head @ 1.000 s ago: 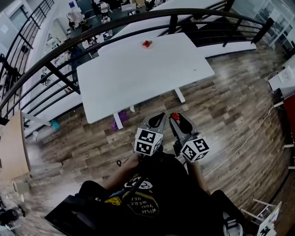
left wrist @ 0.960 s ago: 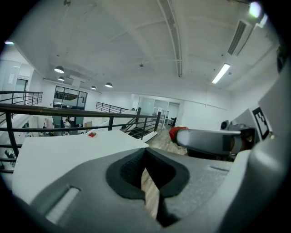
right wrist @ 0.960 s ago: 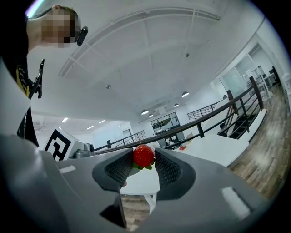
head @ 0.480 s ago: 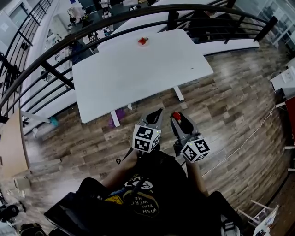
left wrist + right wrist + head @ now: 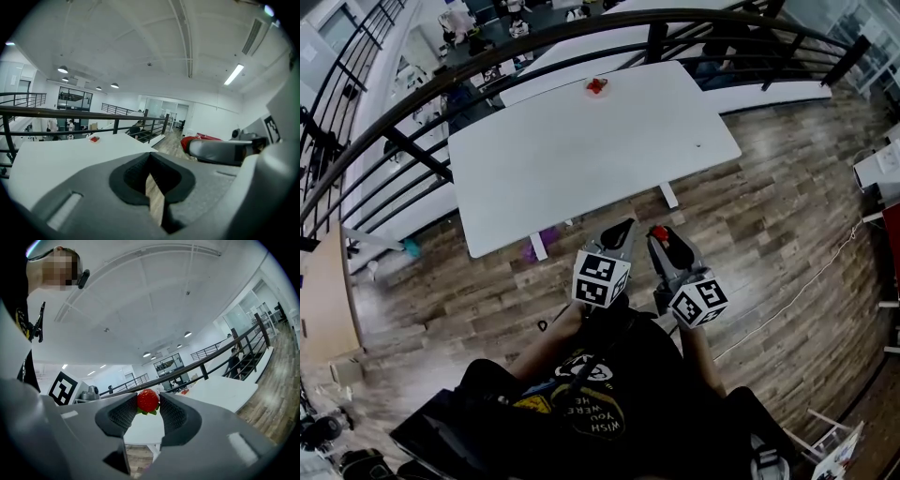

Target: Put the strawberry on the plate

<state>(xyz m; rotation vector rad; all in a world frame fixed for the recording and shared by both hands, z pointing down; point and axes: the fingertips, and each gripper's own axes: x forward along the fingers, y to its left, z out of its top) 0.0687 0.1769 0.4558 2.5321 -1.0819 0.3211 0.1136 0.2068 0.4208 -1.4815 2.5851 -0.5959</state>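
Note:
My right gripper (image 5: 660,235) is shut on a red strawberry (image 5: 148,400), which sits pinched between its two pads with green leaves showing below. It hangs over the wooden floor, short of the white table (image 5: 581,159). A small plate (image 5: 597,87) with something red on it sits near the table's far edge, and shows small in the left gripper view as the plate (image 5: 94,138). My left gripper (image 5: 624,229) is held beside the right one, shut, with nothing in it. The strawberry (image 5: 187,142) also shows at the right gripper's tip in the left gripper view.
A black metal railing (image 5: 422,89) curves round behind the table, with a drop to a lower floor beyond. A second white table (image 5: 609,42) stands past the railing. Wooden floor (image 5: 769,216) surrounds the table. A cable (image 5: 806,281) trails on the floor at the right.
Both grippers stay held together in front of the person, the strawberry still pinched in the right one. The view has swayed slightly; the table sits a little differently in frame.

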